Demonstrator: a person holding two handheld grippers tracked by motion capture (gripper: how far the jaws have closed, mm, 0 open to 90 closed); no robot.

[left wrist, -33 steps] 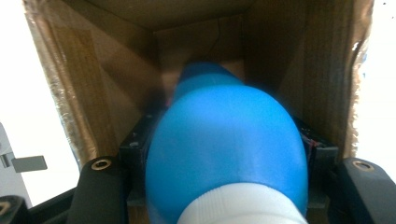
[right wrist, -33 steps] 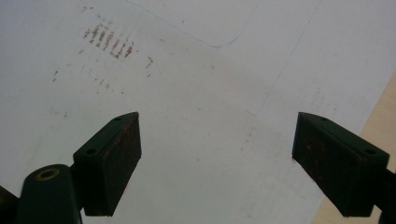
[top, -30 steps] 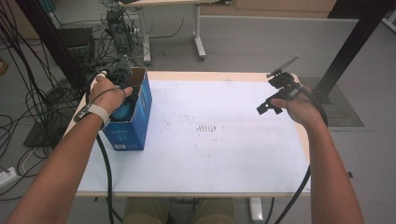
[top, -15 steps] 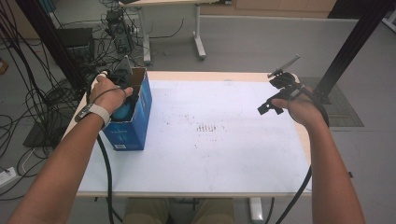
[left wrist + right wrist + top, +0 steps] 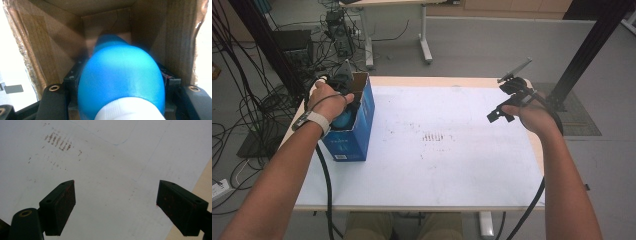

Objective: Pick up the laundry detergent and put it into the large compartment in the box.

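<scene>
Jaws over stained white table (image 5: 452, 165)

The box (image 5: 354, 131) is dark blue outside, with a small white label low on its side, and plain brown cardboard inside. The object (image 5: 122, 75) between the left tongs (image 5: 120, 100) is bright blue with a white part at the near end. The desk (image 5: 452, 165) top is white with rusty brown marks in short stripes, and its edge is pale wood. The right tongs (image 5: 115, 207) are black with reddish stains on the pads.
</scene>
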